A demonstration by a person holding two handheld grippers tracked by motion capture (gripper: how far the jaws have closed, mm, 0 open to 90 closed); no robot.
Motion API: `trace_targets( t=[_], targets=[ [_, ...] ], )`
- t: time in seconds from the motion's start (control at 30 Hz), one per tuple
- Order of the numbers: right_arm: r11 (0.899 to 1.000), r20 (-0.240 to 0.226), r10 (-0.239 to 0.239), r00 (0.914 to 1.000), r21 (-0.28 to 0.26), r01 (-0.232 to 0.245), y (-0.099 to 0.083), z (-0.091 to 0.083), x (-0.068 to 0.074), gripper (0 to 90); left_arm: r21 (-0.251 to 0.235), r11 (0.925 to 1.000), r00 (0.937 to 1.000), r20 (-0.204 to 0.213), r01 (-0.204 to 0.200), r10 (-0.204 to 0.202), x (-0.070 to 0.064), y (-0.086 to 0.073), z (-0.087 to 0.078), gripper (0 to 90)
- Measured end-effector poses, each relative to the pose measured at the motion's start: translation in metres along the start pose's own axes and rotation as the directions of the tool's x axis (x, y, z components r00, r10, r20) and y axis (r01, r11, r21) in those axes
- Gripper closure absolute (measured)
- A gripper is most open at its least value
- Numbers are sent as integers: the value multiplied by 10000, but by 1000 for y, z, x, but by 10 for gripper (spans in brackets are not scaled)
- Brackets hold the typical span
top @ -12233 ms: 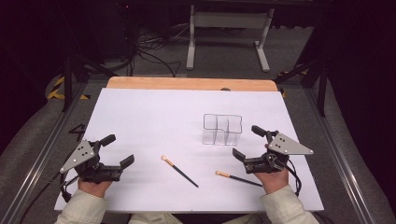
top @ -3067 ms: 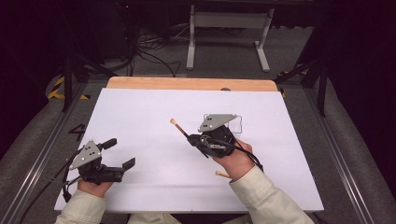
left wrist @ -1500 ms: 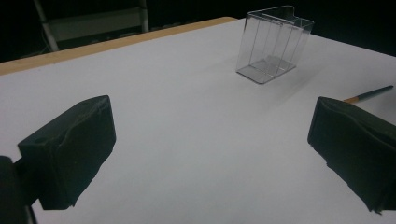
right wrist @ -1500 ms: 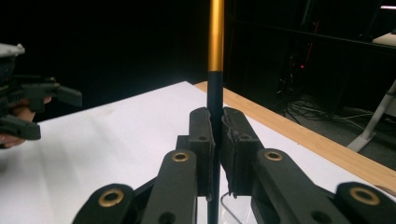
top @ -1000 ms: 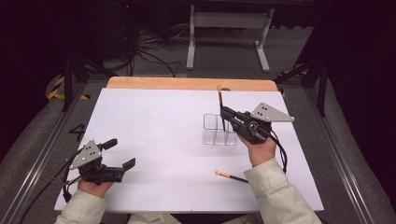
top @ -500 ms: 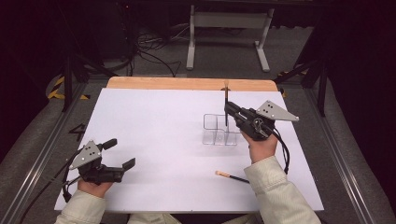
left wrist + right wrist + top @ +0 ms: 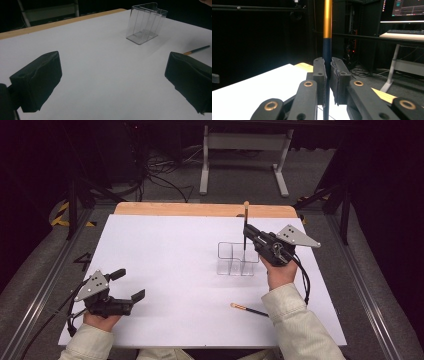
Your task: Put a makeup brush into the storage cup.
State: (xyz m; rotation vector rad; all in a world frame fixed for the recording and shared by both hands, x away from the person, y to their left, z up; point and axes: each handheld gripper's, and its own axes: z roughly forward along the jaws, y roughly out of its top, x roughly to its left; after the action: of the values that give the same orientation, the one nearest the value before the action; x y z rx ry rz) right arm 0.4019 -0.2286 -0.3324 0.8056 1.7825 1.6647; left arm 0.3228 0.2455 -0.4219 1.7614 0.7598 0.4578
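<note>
Right gripper (image 7: 248,233) (jaws clamped) on upright pen (image 7: 245,222) above clear organizer (image 7: 237,258).

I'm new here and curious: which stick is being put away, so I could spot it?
On the white table, find the clear holder right of centre. Above it the right hand-held gripper clamps a dark, gold-topped stick upright; the other stick lies flat.

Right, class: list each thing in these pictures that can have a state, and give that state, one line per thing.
Right tongs: shut on the held pencil, above the clear holder.
Held pencil: upright, gold end up, clamped between the pads.
Clear holder: standing upright on the white table, compartments look empty.
Second pencil: lying flat on the table, untouched.
Left tongs: open, holding nothing, low over the table.
</note>
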Motion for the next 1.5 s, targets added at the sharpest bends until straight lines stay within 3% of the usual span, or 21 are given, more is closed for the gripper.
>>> trace_targets(
  t=[0.4,0.8,1.03,1.5],
  targets=[
    [9997,109,72,9999,-223,-69,-4,9,-8,828,21,10000,10000,15,-19,19,1,0,0,17],
    [9993,62,-34,10000,368,31,-20,24,-8,826,14,10000,10000,10,-4,4,0,0,0,17],
    [9969,52,324,9995,711,-327,-32,26,-12,826,23,10000,10000,3,-37,37,1,0,0,17],
    [9884,109,568,9983,1401,-578,-38,29,-12,825,-8,10000,10000,6,0,0,0,0,0,17]
  ],
)
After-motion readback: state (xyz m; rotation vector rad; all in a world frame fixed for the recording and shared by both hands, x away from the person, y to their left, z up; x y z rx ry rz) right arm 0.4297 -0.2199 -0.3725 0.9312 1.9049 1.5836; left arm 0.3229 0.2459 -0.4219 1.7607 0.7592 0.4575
